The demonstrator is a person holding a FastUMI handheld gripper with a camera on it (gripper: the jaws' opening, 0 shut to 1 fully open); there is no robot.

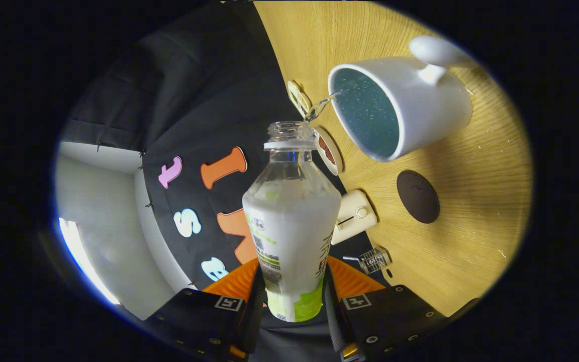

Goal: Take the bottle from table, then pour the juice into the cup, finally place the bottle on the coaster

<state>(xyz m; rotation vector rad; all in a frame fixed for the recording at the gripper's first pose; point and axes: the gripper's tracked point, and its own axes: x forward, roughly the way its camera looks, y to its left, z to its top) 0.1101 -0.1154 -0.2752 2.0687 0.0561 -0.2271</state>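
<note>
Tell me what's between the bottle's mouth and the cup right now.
In the gripper view, a thin stream of liquid runs from the open bottle to the rim of the white cup. The gripper is shut on the bottle.

Bare desk (470,241) lies open around the coaster (418,196). The cup (410,108) stands beyond it, and a small cream device (352,216) crowds the booth-wall side, near the bottle (292,221) clamped between the fingers (293,306).
</note>
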